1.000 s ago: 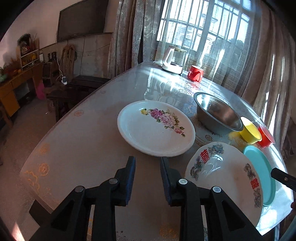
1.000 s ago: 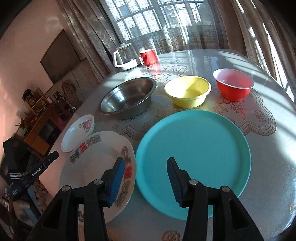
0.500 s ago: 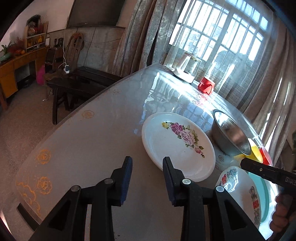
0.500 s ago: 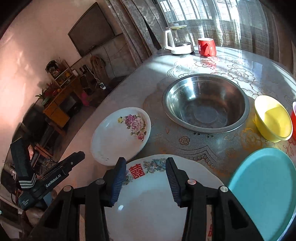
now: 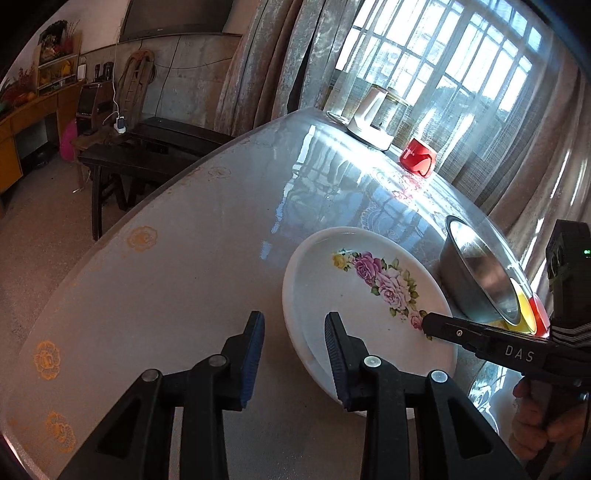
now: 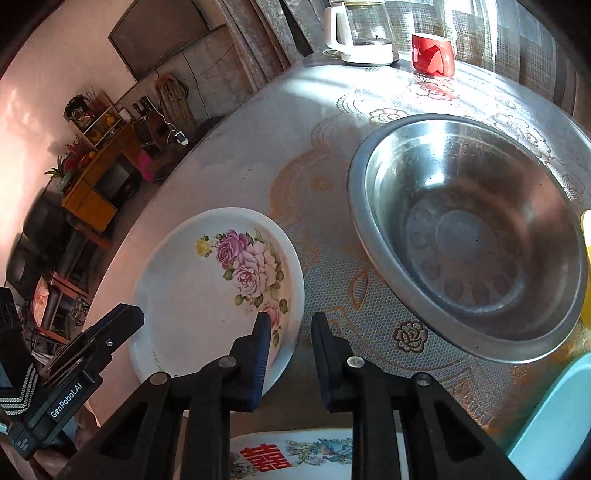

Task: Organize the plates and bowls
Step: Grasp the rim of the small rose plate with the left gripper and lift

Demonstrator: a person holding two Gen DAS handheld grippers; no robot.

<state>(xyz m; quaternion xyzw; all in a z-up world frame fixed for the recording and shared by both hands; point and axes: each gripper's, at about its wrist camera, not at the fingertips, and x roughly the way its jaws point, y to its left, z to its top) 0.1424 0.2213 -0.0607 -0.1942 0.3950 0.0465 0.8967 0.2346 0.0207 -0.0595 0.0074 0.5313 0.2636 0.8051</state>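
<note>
Both grippers, left [image 5: 294, 349] and right [image 6: 288, 347], gape empty astride the rose plate's [image 6: 207, 291] rim; steel bowl [image 6: 469, 236] beside; kettle [image 6: 360, 31], red cup [image 6: 432, 53] beyond.

"DAS" on the right gripper [image 5: 428, 326]; "GenRobot.AI" on the left gripper [image 6: 122, 321]; red "囍" on the plate [image 6: 295, 454] beneath the right gripper's fingers.

The right gripper [image 6: 288, 325] now straddles the near rim of the rose-patterned plate [image 6: 207, 280], away from the teal plate [image 6: 554, 417]; the left gripper [image 5: 294, 325] flanks its opposite rim.
</note>
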